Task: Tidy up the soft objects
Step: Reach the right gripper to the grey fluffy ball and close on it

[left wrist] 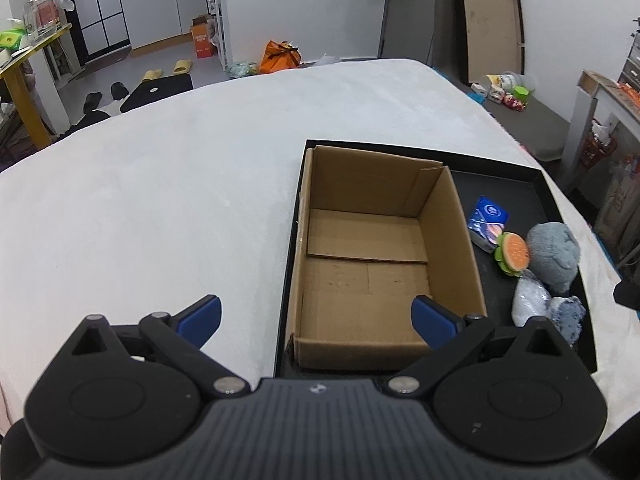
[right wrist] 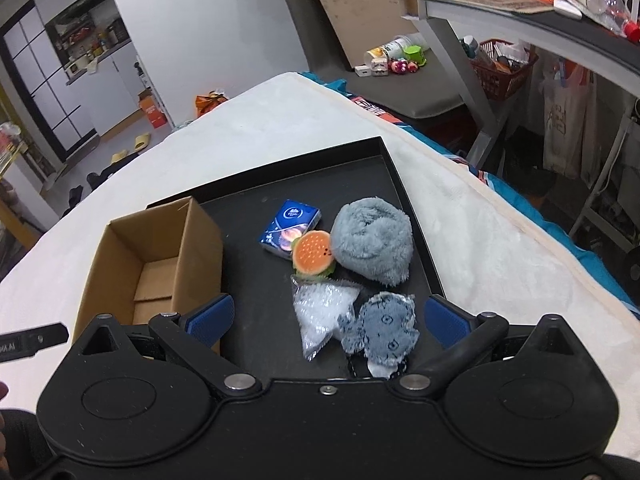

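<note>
The left gripper [left wrist: 316, 322] hangs wide apart over an empty cardboard box [left wrist: 372, 256] in a black tray [left wrist: 560, 200].

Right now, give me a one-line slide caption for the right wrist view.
Open right claw hovers over a black tray of soft items beside an empty cardboard box.

The box [left wrist: 368, 264] is plain brown corrugated cardboard, matt and creased; the tray [right wrist: 400, 184] is black with a smooth, faintly shiny floor; the cover [left wrist: 160, 184] beneath is white, fleecy cloth; the ball [right wrist: 372, 240] is grey shaggy plush; the burger [right wrist: 314, 256] is soft fabric; the pack [right wrist: 290, 228] is glossy blue film; the bag [right wrist: 320, 316] is clear crinkled plastic; the fingers [right wrist: 210, 318] carry matt blue pads.
</note>
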The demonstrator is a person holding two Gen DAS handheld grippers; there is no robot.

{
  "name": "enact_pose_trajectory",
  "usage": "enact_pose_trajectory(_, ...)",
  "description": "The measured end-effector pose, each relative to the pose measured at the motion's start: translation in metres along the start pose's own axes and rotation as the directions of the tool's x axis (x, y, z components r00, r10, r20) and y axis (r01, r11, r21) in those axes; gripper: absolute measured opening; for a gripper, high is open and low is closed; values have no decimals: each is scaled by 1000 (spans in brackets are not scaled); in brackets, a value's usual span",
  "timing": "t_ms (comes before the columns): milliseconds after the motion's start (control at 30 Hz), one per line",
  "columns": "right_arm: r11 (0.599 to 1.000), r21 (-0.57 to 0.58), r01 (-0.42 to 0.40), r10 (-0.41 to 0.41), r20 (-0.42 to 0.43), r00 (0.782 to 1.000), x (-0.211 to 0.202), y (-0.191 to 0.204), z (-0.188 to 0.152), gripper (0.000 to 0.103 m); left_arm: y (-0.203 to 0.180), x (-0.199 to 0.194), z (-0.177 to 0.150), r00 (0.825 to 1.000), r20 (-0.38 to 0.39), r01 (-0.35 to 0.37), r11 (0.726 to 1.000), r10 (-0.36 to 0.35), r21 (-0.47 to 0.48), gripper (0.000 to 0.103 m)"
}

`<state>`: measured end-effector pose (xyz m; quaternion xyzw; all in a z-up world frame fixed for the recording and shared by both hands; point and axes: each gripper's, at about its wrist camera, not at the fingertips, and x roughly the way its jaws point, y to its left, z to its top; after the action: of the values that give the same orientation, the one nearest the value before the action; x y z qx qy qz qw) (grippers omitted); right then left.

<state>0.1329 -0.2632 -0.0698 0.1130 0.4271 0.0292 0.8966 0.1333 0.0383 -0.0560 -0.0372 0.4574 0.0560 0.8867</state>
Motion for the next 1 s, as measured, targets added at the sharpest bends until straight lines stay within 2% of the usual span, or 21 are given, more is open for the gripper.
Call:
enact_pose_trajectory(167, 1000, 29, 5, -5, -17, 1000, 20, -5, 8, 102, 0, 13, 5, 1000, -4, -15, 1000, 15, -1, 97)
enact_pose_trajectory(367, 998, 61, 26, -25, -27, 999, 42, -9, 18, 102, 0, 33, 10, 999, -25, -43, 999, 43, -6, 87)
enact_pose_trajectory(467, 995, 69, 70, -68, -36, 997, 52, -9, 25, 102, 0, 43, 13, 998, -38, -53, 999, 53, -1, 82)
enact_pose_trajectory(533, 993, 60, 99, -99, -7, 995, 56, -8, 30, 102, -2, 49, 14, 997, -41, -64, 998, 64, 5, 79)
enact_pose_trajectory(1000, 985, 115, 132, -126, -58, 990, 111, -10, 42, 103, -3, 84, 18, 990, -76, -119, 993, 118, -2, 63)
